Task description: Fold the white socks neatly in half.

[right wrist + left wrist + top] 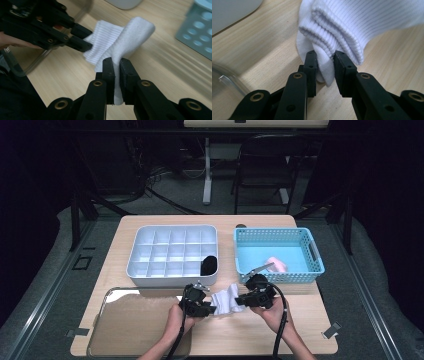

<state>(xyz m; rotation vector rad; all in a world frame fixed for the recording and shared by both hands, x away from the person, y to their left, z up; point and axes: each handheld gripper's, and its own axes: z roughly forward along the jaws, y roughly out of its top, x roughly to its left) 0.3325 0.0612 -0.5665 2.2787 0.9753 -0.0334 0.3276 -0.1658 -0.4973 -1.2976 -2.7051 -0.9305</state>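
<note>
While both grippers pinch it, the white sock hangs between them near the table's front edge. Left gripper is clamped on the ribbed cuff, and right gripper on the other end.

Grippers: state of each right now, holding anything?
Left gripper: closed on the ribbed cuff end of the white sock.
Right gripper: closed on the other end of the same sock, pinched tight between its pads.
</note>
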